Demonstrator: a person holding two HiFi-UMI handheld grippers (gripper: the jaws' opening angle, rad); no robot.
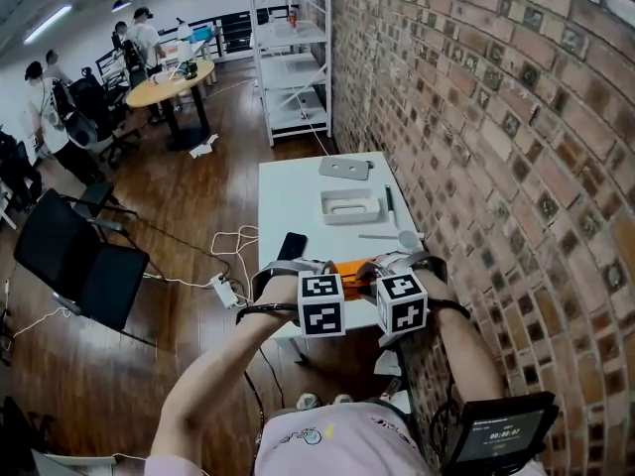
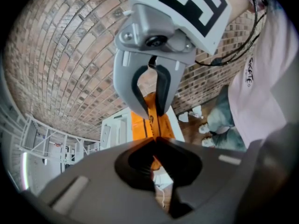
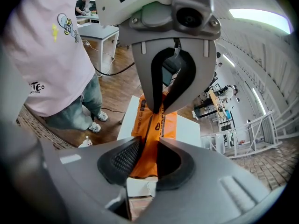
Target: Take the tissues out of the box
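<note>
An orange tissue pack (image 1: 353, 267) hangs over the near edge of the white table (image 1: 283, 191), held between both grippers. In the left gripper view my left gripper (image 2: 154, 140) is shut on one edge of the orange pack (image 2: 140, 124). The right gripper (image 2: 153, 112) faces it from above and pinches the same pack. In the right gripper view my right gripper (image 3: 150, 143) is shut on the orange pack (image 3: 145, 160), with the left gripper (image 3: 159, 109) clamped on its far end. The marker cubes hide both sets of jaws in the head view.
On the table lie a white tray (image 1: 350, 206), a grey plate (image 1: 343, 168), a black phone (image 1: 291, 245) and a white spoon (image 1: 395, 236). A brick wall (image 1: 476, 117) runs along the right. A black chair (image 1: 74, 256) and cables (image 1: 230, 256) are on the floor to the left.
</note>
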